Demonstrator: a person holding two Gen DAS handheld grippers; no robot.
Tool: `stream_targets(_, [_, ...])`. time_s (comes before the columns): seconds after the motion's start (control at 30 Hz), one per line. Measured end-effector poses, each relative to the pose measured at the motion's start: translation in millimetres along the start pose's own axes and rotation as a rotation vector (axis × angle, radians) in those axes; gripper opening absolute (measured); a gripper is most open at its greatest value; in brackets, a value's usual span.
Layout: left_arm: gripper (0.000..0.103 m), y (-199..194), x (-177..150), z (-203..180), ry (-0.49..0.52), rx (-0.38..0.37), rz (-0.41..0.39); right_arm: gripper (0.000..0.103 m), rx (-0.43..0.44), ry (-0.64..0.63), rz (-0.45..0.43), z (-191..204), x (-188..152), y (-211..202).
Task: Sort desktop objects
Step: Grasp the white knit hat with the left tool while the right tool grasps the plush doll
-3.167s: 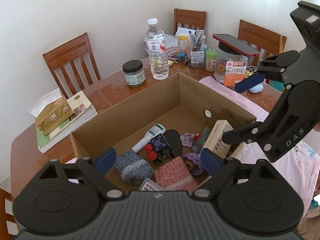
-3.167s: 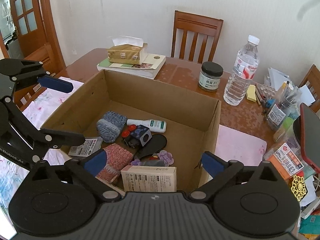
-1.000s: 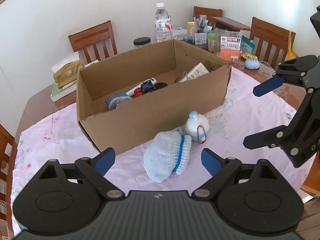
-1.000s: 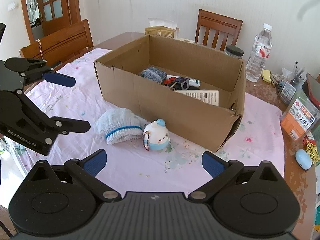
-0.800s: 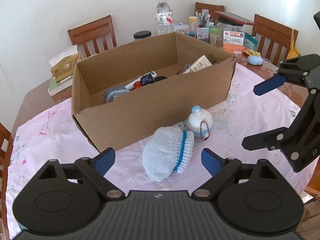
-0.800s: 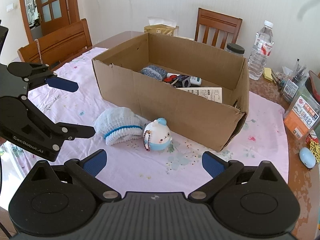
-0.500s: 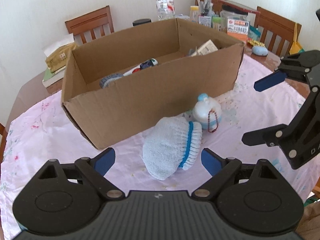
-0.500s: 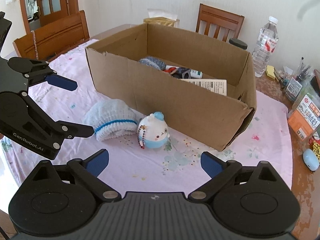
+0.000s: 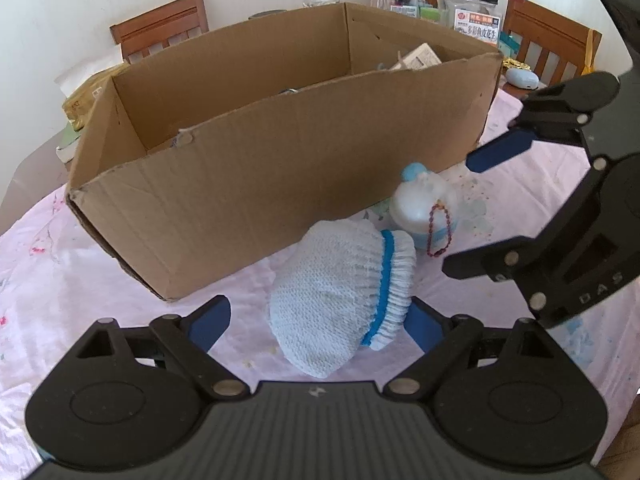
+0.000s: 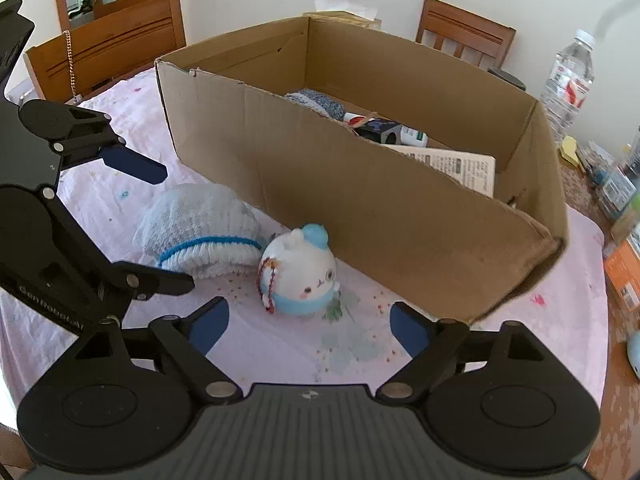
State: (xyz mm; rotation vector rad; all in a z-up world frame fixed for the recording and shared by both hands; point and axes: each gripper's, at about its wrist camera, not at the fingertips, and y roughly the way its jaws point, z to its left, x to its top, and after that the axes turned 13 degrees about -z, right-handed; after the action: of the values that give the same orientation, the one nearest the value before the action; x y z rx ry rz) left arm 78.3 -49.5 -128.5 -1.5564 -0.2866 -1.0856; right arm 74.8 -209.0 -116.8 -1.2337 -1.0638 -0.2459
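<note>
Your left gripper has dropped from over the cardboard box to the pale blue knit hat, fingers spread wide either side of it, not yet pinching. Your right gripper has come down too, equally spread, lined up on the round plush toy just beside the hat. Both lie on the pink tablecloth against the box's front wall; a double pickup looks next

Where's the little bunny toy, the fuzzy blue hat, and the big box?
bunny toy (image 10: 301,276): right wrist view, on its white face.
hat (image 9: 340,292): left wrist view, on its knitted crown.
box (image 10: 360,204): right wrist view, on its near outer wall.
</note>
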Motion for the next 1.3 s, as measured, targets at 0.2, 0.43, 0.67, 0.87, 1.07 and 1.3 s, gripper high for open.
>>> stream_targets(0.2, [0.092, 9.8, 0.2, 5.4, -0.020, -0.023, 0.003, 0.083, 0.013, -0.023, 0.002, -3.6, 6.5, 10.8])
stream_targets(0.43, [0.086, 14.3, -2.5, 6.0, -0.018, -0.056, 0.004, 0.075, 0.046, -0.013, 0.007, -7.9, 9.3, 17.0])
stream_targets(0.67, [0.072, 16.0, -2.8, 7.4, -0.045, -0.101, -0.003, 0.071, 0.065, 0.005, 0.006, -10.6, 10.5, 20.7])
stream_targets(0.87, [0.070, 14.8, -2.8, 11.6, -0.075, -0.102, -0.011, 0.060, 0.085, 0.019, 0.012, -10.8, 11.1, 24.0])
stream_targets(1.07, [0.066, 13.0, -3.3, 11.2, -0.072, -0.096, -0.019, 0.052, 0.102, 0.021, 0.021, -10.8, 11.4, 23.7])
stream_targets(1.3, [0.065, 6.3, -2.1, 10.5, -0.073, -0.089, -0.024, 0.051, 0.100, 0.031, 0.013, -13.3, 12.0, 17.3])
